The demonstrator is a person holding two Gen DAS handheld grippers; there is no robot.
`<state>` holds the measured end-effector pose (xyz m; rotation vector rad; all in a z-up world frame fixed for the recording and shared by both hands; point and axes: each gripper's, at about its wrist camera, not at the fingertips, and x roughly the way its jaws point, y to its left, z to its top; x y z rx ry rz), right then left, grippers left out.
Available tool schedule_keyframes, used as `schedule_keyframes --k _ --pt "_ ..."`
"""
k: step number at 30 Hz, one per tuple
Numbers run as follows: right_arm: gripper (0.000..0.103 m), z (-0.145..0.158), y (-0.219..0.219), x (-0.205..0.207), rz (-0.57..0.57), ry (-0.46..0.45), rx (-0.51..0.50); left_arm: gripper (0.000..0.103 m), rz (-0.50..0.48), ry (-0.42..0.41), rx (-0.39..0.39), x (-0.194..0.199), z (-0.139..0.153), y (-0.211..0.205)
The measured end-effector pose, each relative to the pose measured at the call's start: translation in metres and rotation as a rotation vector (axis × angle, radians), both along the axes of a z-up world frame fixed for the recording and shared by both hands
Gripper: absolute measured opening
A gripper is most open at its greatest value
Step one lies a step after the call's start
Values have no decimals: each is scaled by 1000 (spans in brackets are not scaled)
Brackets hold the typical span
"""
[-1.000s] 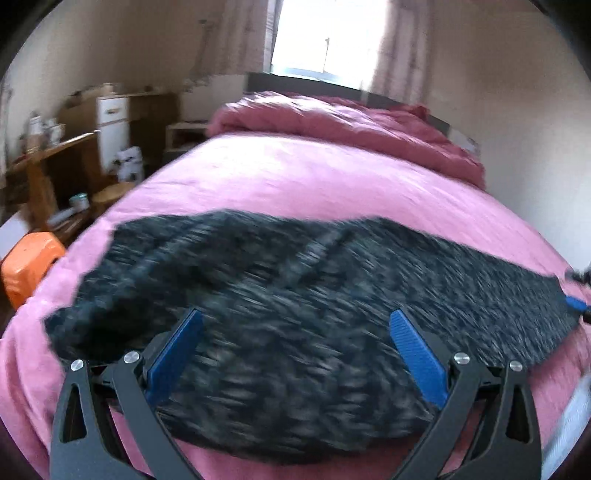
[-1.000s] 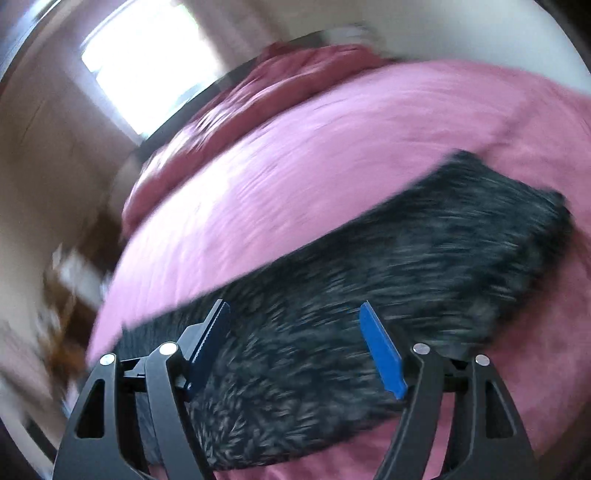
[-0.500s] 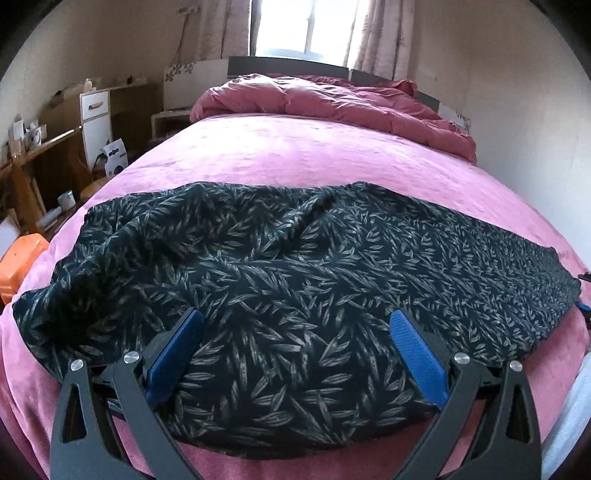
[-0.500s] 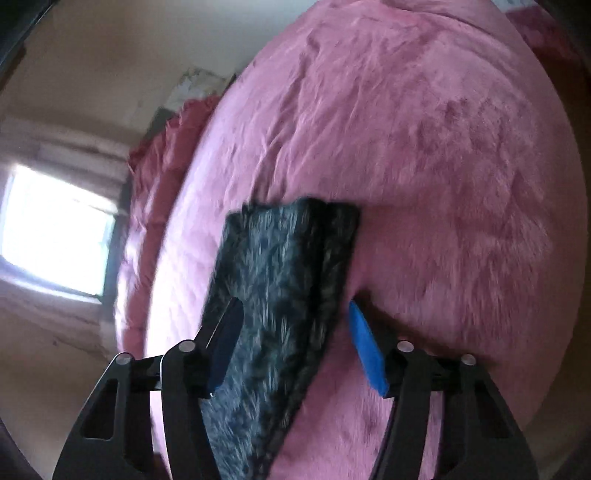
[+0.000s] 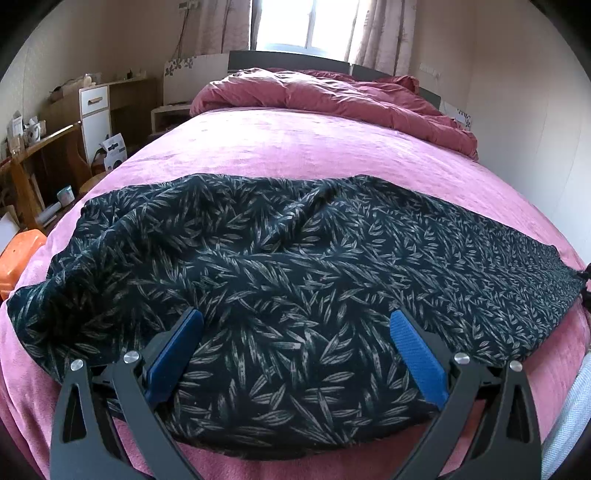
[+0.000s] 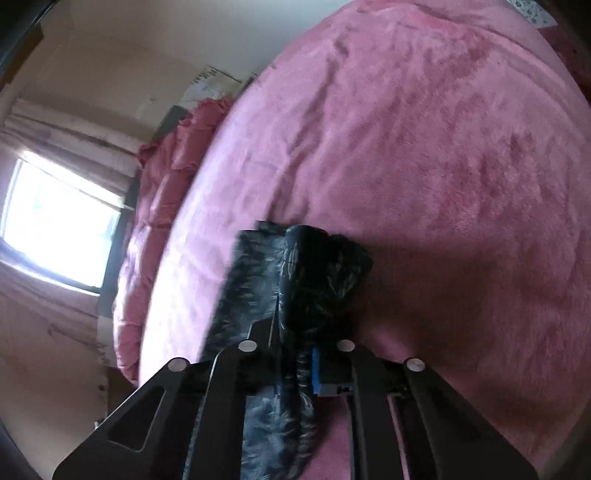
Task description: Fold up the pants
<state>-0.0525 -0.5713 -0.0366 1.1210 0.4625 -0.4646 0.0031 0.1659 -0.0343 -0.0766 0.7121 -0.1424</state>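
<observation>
Bedding is filling both views: a pink bed (image 5: 295, 147) is carrying the pants, with a darker duvet (image 5: 332, 96) bunched against the far edge under a window (image 5: 303, 26). A desk (image 5: 40, 147) and a cabinet (image 5: 95, 110) are standing beyond the bed's left edge, and an orange box (image 5: 18, 254) is sitting low beside that same edge.

Pants (image 5: 295, 266), black with a pale leaf print, are lying stretched along the near edge of the bed, running from the near left corner across to the right edge. The cloth is wrinkling in the middle and lying flatter toward the right end.

The left gripper (image 5: 291, 332) is hovering over the near hem of the pants with its jaws spread wide; the blue pads (image 5: 413, 354) are standing well apart, with flat cloth showing between them and nothing pinched. Whether the fingertips are touching the fabric cannot be told.

The right gripper (image 6: 295, 332) is clenching the end of the pants (image 6: 317, 273), its fingers drawn close together with a bunched fold of dark cloth squeezed between them. The fabric is rising past the fingertips and a blurred strip is trailing back under the gripper, over the pink bed (image 6: 443, 166). Its blue pad (image 6: 317, 373) is pressing against the cloth.
</observation>
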Motion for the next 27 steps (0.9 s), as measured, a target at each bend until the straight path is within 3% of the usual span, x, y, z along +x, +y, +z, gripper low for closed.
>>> schedule_keyframes --k 7,14,20,27 --pt "9 58 57 3 95 -77 -125 101 0 0 -3 1 0 1" --pt "9 104 151 26 305 -144 -296 101 -3 -4 -19 2 -1 1" --pt "9 112 233 51 521 -163 -386 101 -3 -3 -21 2 -1 2" --pt "9 79 329 75 796 -136 -438 101 -3 -2 -22 2 -2 2"
